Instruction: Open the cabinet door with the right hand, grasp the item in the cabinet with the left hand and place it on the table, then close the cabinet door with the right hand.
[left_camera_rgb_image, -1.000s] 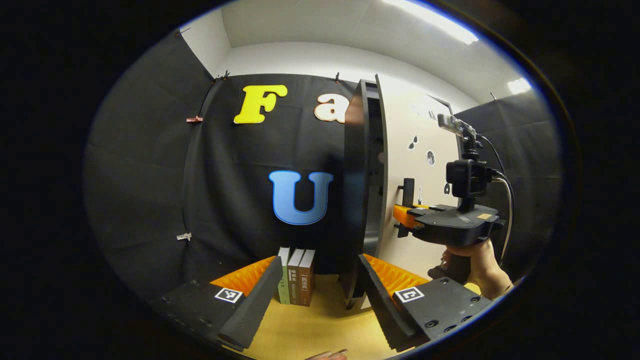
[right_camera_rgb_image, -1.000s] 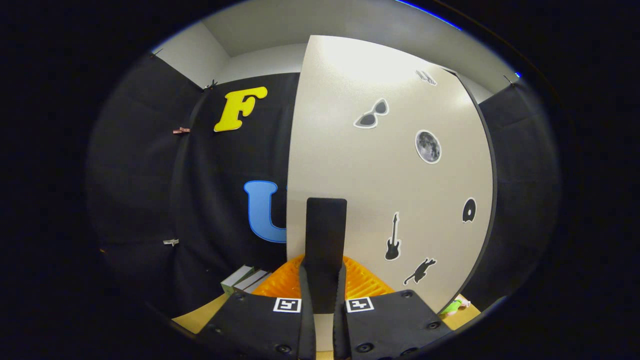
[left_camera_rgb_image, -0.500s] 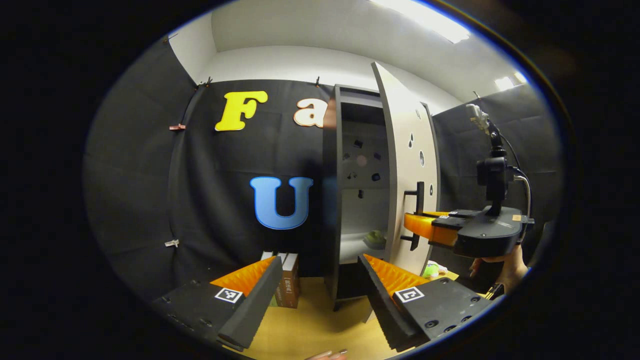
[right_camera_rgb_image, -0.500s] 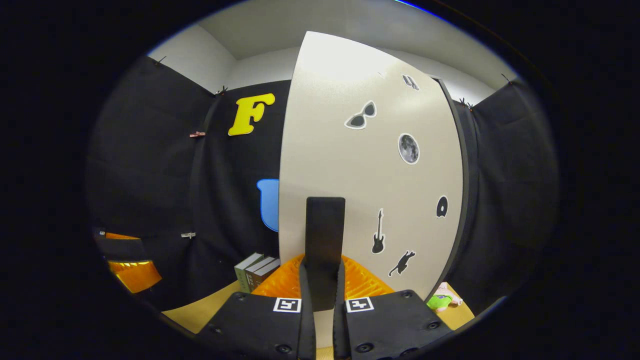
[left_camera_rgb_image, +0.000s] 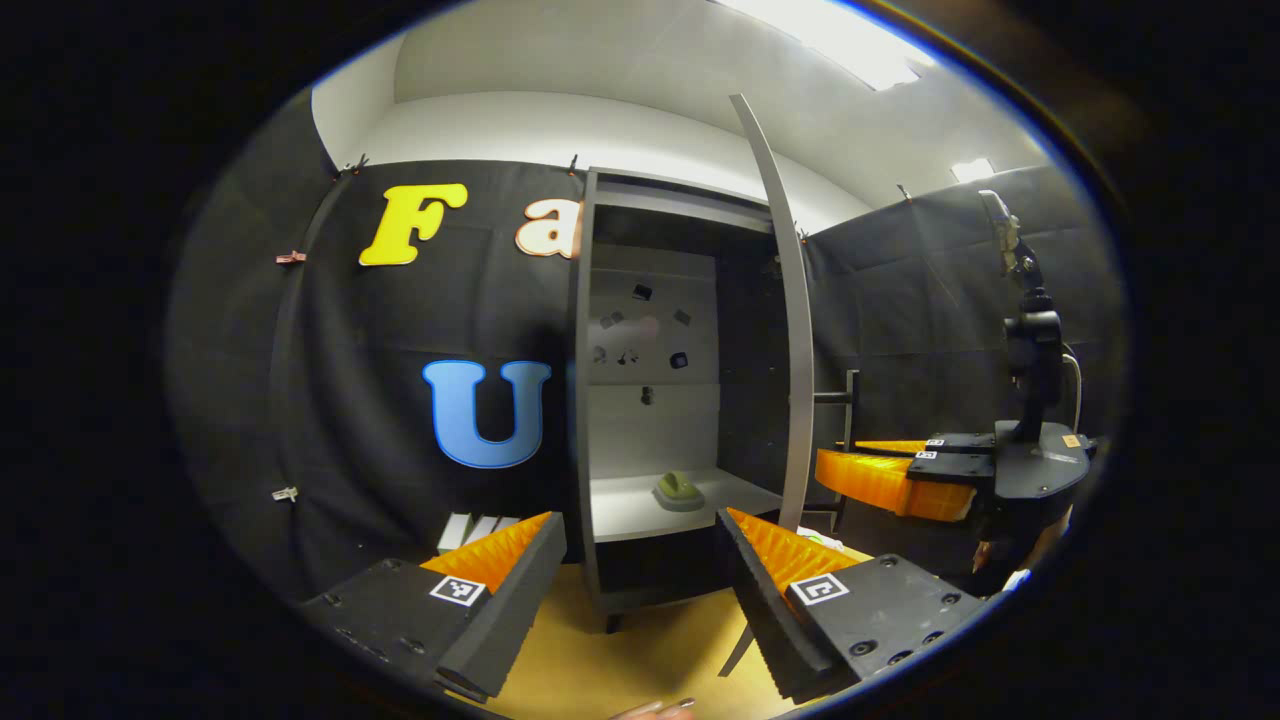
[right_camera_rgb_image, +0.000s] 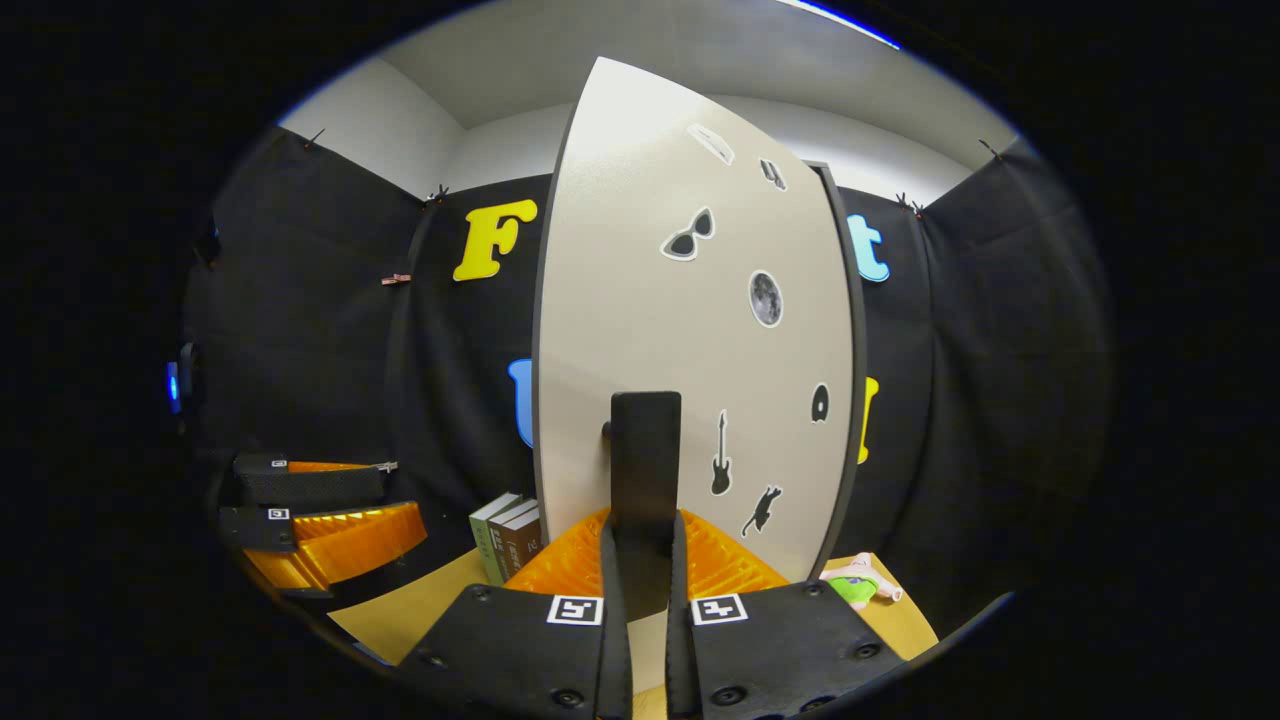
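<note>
The right gripper (right_camera_rgb_image: 640, 600) is held level, its jaws clamped on the black door handle (right_camera_rgb_image: 645, 460) of the cabinet door (right_camera_rgb_image: 640, 300), which stands swung wide. The left gripper (left_camera_rgb_image: 640, 590) hovers level above the worktop (left_camera_rgb_image: 620, 660), jaws spread with nothing between them. Straight ahead beyond them, the small green item (left_camera_rgb_image: 679, 491) lies on the cabinet (left_camera_rgb_image: 650, 200) shelf (left_camera_rgb_image: 640, 510).
</note>
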